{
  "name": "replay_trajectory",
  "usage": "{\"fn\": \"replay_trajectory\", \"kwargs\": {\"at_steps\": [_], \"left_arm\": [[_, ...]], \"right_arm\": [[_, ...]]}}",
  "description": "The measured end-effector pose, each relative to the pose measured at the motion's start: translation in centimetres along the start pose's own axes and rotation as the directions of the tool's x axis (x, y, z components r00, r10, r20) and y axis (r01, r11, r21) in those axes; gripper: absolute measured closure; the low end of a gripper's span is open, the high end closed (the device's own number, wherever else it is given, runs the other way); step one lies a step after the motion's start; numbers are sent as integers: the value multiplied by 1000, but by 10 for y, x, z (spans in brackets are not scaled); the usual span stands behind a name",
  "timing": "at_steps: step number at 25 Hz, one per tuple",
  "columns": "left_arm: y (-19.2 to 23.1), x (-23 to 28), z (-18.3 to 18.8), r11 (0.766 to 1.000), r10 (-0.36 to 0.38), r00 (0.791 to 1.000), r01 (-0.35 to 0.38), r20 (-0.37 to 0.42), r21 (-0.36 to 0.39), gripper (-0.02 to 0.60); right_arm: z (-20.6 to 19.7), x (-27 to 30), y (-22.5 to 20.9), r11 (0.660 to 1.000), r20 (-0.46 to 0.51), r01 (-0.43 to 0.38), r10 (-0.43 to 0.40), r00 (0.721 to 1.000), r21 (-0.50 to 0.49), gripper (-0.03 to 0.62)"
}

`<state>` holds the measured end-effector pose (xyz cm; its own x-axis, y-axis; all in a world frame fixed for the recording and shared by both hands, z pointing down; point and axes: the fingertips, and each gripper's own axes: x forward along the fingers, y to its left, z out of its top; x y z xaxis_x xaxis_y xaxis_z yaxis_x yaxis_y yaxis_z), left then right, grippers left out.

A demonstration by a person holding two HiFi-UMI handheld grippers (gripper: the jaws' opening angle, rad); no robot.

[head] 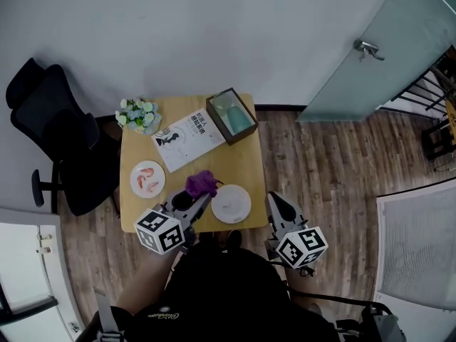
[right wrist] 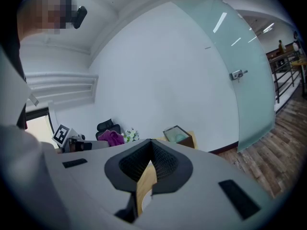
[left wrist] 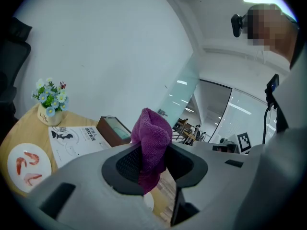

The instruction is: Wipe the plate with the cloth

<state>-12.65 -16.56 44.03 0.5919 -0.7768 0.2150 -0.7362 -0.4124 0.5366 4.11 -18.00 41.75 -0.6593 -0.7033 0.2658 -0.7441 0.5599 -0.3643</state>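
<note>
A purple cloth [head: 201, 184] hangs bunched in my left gripper [head: 199, 200], which is shut on it just left of the empty white plate [head: 231, 204]. In the left gripper view the cloth [left wrist: 152, 133] stands up between the jaws of that gripper [left wrist: 152, 152] and droops below them. The plate lies at the front edge of the small wooden table [head: 246, 164]. My right gripper [head: 274, 199] hovers off the table's front right corner, beside the plate, shut with nothing in it. In the right gripper view my right gripper [right wrist: 149, 159] shows only a thin slit with table wood behind.
On the table also lie a plate of shrimp [head: 147, 179], an open book [head: 189, 140], a brown tissue box [head: 231, 115] and a pot of flowers [head: 138, 114]. A black office chair [head: 57, 141] stands to the left. A frosted glass door [head: 385, 55] is at the far right.
</note>
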Motion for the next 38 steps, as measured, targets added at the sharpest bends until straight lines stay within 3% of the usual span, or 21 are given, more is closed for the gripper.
{"fn": "replay_trajectory", "kwargs": {"at_steps": [8,14,17,22,29,33,38], "left_arm": [[12,-5,-64,998,38,992,-45,-124,-53,449],[28,1,-110,997,72,968,-75,-241,-6,449],[45,14,-135,994,108,935,-90,-338,69,449],[74,57,-163,968,166,852,-45,-497,246,451],[97,96,-176,930,224,774,12,-593,367,454],[101,96,-182,923,243,744,19,-623,383,454],[99,87,-190,926,246,732,16,-635,376,454]], "right_arm": [[-51,-2,-2,998,-110,1,7,994,68,594],[-67,-1,0,996,-147,-4,18,989,94,594],[-67,-1,0,995,-143,-7,21,990,98,594],[-69,-6,-5,994,-145,-2,17,989,106,594],[-70,-11,-10,994,-139,13,3,990,111,594],[-70,-14,-14,993,-135,20,-4,991,114,594],[-71,-15,-16,992,-137,22,-6,991,120,594]]}}
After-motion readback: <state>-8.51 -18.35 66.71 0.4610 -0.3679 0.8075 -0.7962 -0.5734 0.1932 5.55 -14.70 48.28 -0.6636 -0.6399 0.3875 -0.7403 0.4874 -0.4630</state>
